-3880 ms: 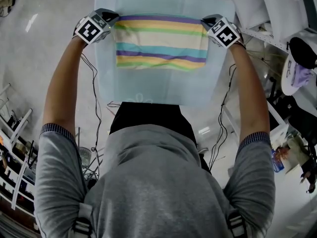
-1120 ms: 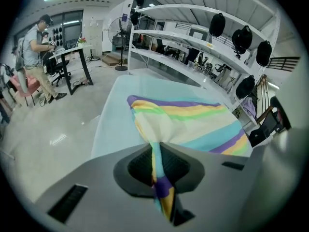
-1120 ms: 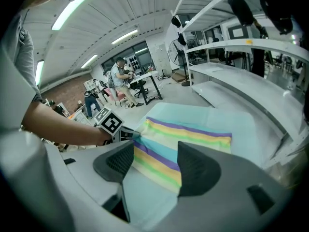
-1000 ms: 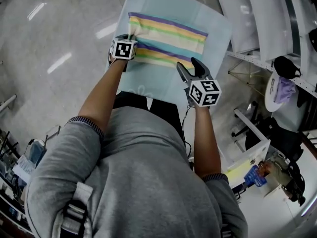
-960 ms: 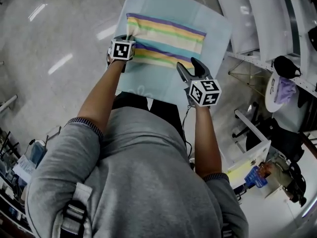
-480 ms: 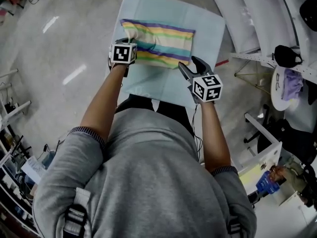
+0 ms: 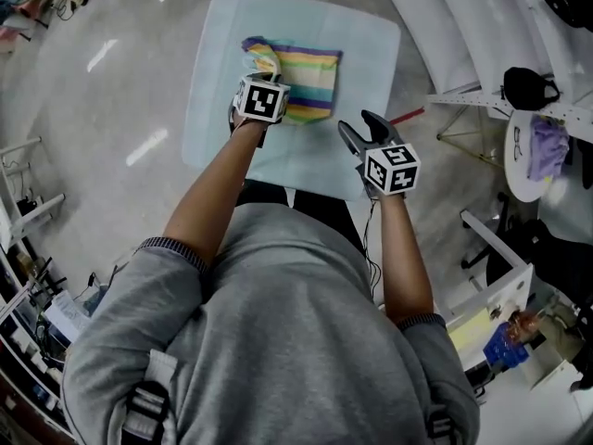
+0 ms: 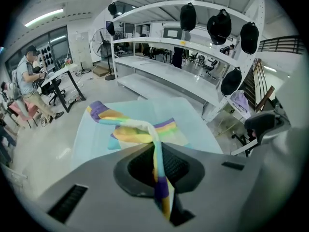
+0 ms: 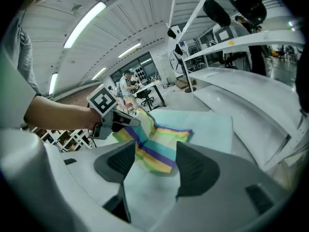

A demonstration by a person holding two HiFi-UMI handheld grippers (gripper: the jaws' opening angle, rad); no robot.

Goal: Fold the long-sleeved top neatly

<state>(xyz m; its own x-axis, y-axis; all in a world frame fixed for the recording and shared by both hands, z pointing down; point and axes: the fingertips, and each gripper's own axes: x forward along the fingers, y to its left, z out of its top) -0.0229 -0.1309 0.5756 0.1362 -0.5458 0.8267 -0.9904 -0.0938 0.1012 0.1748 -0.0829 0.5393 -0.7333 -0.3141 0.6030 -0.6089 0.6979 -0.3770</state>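
Purple-striped top point(image 7: 313, 74): folded into a small block at the upper middle of the head view, on the far half of the tabletop. Its bands are purple, yellow, green, cream and teal.
Tabletop point(image 7: 213, 119): covered in pale blue cloth, and the garment is the only thing lying on it.
Left gripper point(image 7: 263, 80): yours sits at the top's left edge, above the cloth, with its marker cube facing the head camera.
Left fingers point(image 8: 179, 167): pressed together on a twisted strip of the top's fabric, which runs from between them up to the rest of the garment.
Top's left edge point(image 7: 259, 54): raised and bunched, while the right part lies flat.
Right gripper point(image 7: 359, 130): yours hovers to the lower right of the top, over the near right part of the tabletop, apart from the garment.
Right fingers point(image 9: 194, 167): spread apart with nothing between them. The top and your left gripper show beyond the gap.
White shelving point(image 7: 482, 17): at the upper right of the head view, beside the tabletop.
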